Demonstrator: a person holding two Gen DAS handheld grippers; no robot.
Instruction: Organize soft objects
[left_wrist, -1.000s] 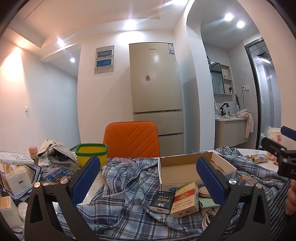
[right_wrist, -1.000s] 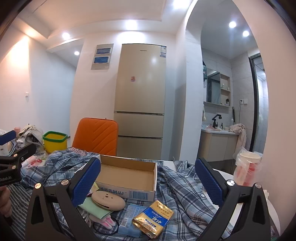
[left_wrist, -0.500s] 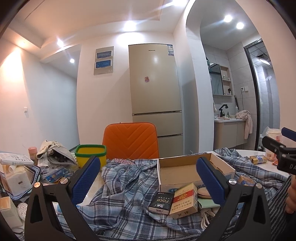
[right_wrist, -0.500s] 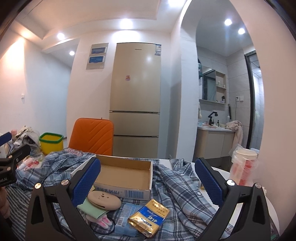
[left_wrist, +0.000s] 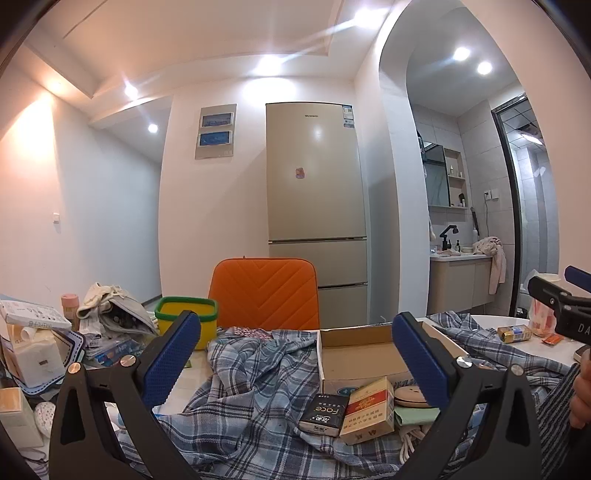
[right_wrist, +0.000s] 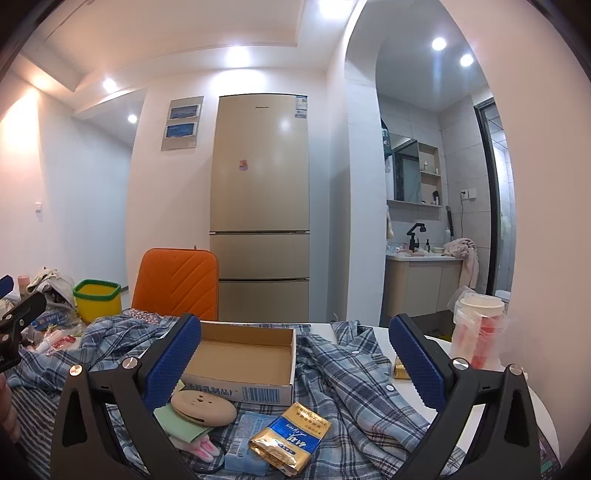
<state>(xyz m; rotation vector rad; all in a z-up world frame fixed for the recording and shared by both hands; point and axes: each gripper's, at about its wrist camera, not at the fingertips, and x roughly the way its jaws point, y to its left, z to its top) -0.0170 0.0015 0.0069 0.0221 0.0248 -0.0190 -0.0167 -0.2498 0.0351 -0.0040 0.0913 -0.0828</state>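
A blue plaid shirt (left_wrist: 255, 384) lies crumpled across the table; it also shows in the right wrist view (right_wrist: 354, 380). An open cardboard box (left_wrist: 360, 356) sits on it, also in the right wrist view (right_wrist: 240, 354). Small packs lie in front: a black box (left_wrist: 324, 413), a red-and-cream carton (left_wrist: 367, 410), a blue-gold packet (right_wrist: 290, 445), a beige oval case (right_wrist: 203, 408). My left gripper (left_wrist: 295, 362) is open and empty above the shirt. My right gripper (right_wrist: 293, 363) is open and empty above the box and shirt.
A yellow bin with green rim (left_wrist: 186, 319) and an orange chair back (left_wrist: 264, 291) stand behind the table. Clutter of boxes and cloth (left_wrist: 37, 343) fills the left side. A wrapped cup (right_wrist: 478, 332) stands at the right edge. A fridge (left_wrist: 314, 206) is beyond.
Both views have drifted slightly; the right view shifted a little so the scene sits further left. Nothing was grasped or released.
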